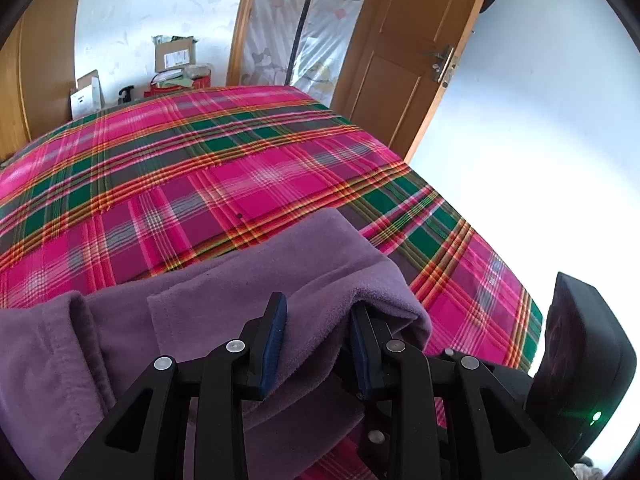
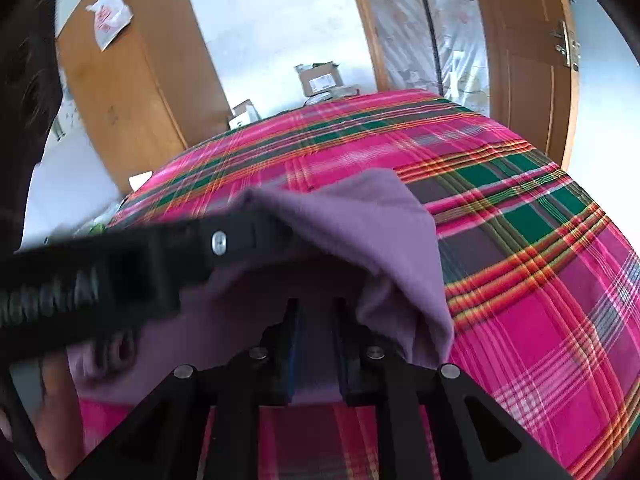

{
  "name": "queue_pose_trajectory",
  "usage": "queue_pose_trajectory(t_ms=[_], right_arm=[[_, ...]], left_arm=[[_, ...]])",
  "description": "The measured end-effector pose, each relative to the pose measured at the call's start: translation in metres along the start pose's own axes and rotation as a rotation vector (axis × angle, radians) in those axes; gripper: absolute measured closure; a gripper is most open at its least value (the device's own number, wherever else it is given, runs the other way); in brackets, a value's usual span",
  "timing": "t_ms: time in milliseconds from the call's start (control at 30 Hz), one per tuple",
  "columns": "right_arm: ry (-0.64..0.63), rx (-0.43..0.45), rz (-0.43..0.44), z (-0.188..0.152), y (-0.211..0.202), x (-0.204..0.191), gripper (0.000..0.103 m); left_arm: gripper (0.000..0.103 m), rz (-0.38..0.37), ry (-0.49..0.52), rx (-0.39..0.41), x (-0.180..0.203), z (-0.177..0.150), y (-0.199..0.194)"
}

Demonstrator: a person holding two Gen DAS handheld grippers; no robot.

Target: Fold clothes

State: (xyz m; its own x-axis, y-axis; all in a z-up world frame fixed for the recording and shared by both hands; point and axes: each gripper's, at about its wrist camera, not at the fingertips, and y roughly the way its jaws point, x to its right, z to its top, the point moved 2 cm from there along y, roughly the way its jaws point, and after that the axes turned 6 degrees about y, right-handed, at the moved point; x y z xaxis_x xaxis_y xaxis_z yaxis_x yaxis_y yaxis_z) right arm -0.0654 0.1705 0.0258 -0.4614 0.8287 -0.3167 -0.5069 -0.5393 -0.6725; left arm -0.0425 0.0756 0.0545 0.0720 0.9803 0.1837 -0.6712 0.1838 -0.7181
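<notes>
No writing is legible on the brown cardboard box (image 1: 175, 53). The purple fleece garment (image 1: 248, 292) lies on the pink-and-green plaid bed cover (image 1: 224, 168), gripped by the left tongs (image 1: 318, 344). Only the right wrist view shows the right tongs (image 2: 316, 344) parted around fleece, whether pinching it I cannot tell.

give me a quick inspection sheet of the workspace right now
surface: bed under a pink, green and orange plaid cover, smooth where bare
job's things: purple fleece garment bunched at the near edge of the bed, its folded layers draped over both grippers
clutter: nothing seen on the bed
grippers: left gripper shut on a thick fold of fleece; right gripper has fleece between its fingers, contact unclear
cables: nothing seen on the bed
surroundings: open wooden door, wooden wardrobe, cardboard boxes by the white wall beyond the bed
</notes>
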Motion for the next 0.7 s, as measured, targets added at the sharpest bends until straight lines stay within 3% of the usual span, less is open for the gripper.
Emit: queue_pose_trajectory(t_ms=[367,467,533,700], right_arm=[[0.040,-0.002,-0.153,0.003,-0.011,0.026,0.085],[0.048,0.005,-0.166,-0.001,-0.022,0.034,0.088],[0.051,0.002,-0.171,-0.002,-0.025,0.039,0.096],[0.042,0.003,-0.166,-0.004,-0.028,0.050,0.100]], left_arm=[[0.071,-0.008,-0.002,-0.017,0.000,0.000,0.004],[0.071,-0.010,0.005,-0.027,0.002,-0.002,0.005],[0.071,-0.015,0.010,-0.038,0.003,-0.004,0.006],[0.071,-0.013,0.028,-0.065,0.006,-0.013,0.008]])
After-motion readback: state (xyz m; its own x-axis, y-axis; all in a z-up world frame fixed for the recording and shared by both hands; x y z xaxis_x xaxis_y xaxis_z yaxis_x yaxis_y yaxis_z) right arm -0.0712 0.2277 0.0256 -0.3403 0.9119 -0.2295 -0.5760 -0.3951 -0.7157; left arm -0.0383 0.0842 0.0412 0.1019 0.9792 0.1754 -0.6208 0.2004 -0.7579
